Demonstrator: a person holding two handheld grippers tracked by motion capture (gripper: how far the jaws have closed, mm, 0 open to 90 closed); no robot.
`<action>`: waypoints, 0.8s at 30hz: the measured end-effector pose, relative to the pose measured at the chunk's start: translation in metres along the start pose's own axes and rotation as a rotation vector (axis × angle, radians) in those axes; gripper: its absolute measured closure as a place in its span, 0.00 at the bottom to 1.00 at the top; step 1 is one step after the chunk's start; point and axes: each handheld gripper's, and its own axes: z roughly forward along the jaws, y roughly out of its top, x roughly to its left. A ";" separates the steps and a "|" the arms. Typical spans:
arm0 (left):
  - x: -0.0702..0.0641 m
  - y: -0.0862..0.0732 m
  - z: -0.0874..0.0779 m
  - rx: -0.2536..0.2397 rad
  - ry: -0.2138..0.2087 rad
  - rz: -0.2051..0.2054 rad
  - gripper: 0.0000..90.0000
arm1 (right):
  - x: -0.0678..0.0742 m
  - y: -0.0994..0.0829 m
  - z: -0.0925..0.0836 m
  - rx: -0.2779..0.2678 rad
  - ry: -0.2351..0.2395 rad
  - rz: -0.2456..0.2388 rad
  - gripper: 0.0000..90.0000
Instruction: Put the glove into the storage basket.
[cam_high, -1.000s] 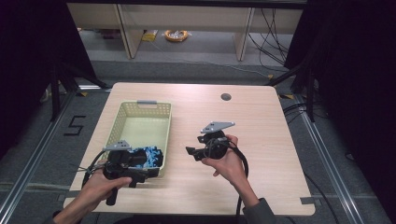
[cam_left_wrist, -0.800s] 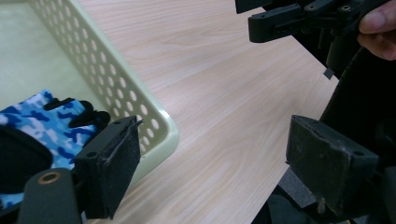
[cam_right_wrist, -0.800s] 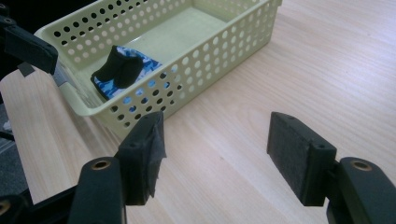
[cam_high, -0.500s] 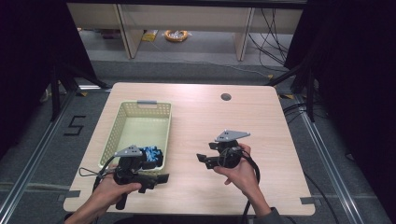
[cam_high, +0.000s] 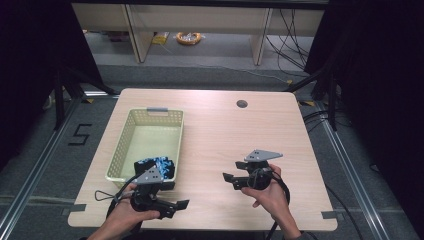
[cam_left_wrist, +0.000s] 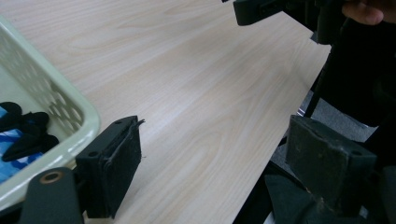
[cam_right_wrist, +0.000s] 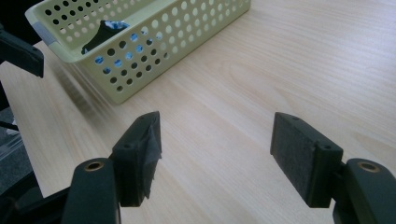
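Both pairs of jaws stand wide apart with nothing between them but bare tabletop. In the left gripper view the left gripper (cam_left_wrist: 212, 158) shows its two black padded jaws spread far, one just beside the near corner of the pale green basket (cam_left_wrist: 70, 135), the other out past the table's front edge; neither pad presses on anything. In the right gripper view the right gripper (cam_right_wrist: 217, 149) likewise holds its jaws well open over the light wooden table (cam_right_wrist: 289, 65), and they have just been opening a little further, with nothing held between them. From the high view the left gripper (cam_high: 172, 204) sits low at the table's front edge, just in front of the basket (cam_high: 150, 116), held in the person's left hand (cam_high: 122, 220); the right gripper (cam_high: 230, 179) hovers near the front right part of the table (cam_high: 220, 115), in the right hand (cam_high: 272, 197), pointing toward the basket. The blue and black cloth (cam_high: 155, 166) lies bunched inside the basket at its near end, touched by neither gripper.
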 end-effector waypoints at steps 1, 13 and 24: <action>-0.002 -0.002 0.001 0.000 0.004 -0.002 0.20 | -0.004 -0.001 0.001 -0.022 0.007 -0.037 0.38; -0.007 -0.022 0.007 0.030 0.019 0.065 0.21 | 0.006 -0.019 -0.002 -0.009 0.015 -0.025 0.36; -0.009 -0.044 0.009 0.050 0.022 0.070 0.21 | 0.015 -0.042 -0.002 0.022 0.022 -0.029 0.33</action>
